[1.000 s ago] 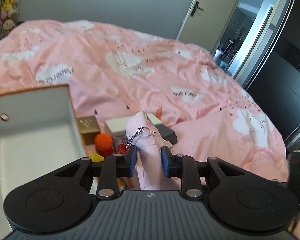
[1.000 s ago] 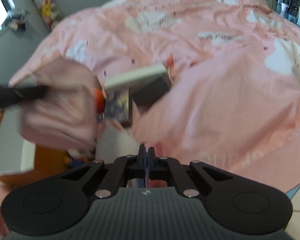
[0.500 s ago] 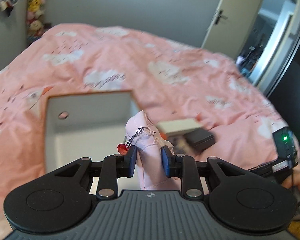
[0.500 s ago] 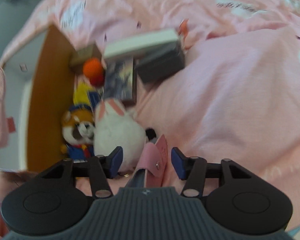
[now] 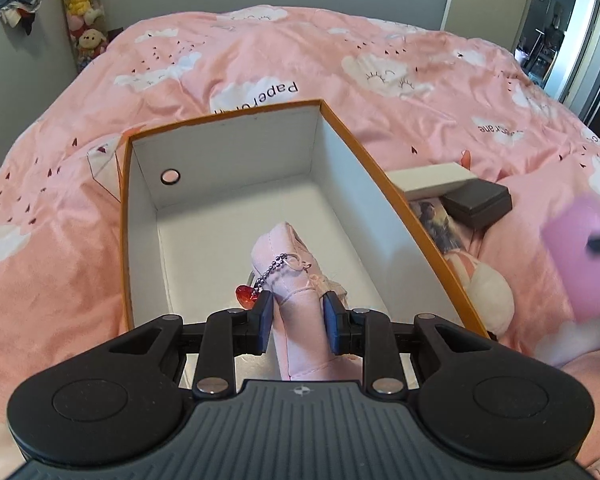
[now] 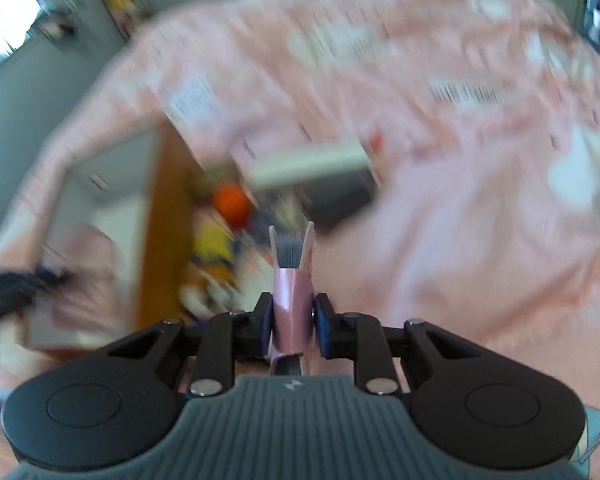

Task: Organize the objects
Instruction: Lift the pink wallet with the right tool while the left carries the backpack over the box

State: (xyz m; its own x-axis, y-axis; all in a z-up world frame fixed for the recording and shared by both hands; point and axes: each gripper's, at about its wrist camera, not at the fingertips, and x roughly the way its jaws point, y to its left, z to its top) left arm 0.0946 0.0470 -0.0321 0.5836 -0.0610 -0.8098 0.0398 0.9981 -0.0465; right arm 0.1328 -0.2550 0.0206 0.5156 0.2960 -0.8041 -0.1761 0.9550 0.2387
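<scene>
My left gripper (image 5: 298, 320) is shut on a pink fabric pouch (image 5: 288, 256) with a bead chain and a red heart charm (image 5: 246, 295). It holds the pouch over the inside of an open white box with an orange rim (image 5: 340, 152). In the right wrist view, which is blurred by motion, my right gripper (image 6: 290, 316) has a pink-covered notebook (image 6: 292, 292) between its jaws. The jaws are closing and the pads press on its covers. The same notebook (image 5: 580, 248) shows as a pink blur at the right edge of the left wrist view.
The box lies on a pink cloud-print duvet (image 5: 260, 64). Right of it sit a flat white box (image 5: 432, 180), a dark box (image 5: 478, 200), a picture card (image 5: 436, 228) and a white plush (image 5: 488, 284). An orange ball (image 6: 230, 204) and a yellow toy (image 6: 212, 240) lie beside the box wall.
My left gripper has carried the pouch leftwards from beside the box to above its inside. My right gripper opened around the pink notebook, closed on it and rose.
</scene>
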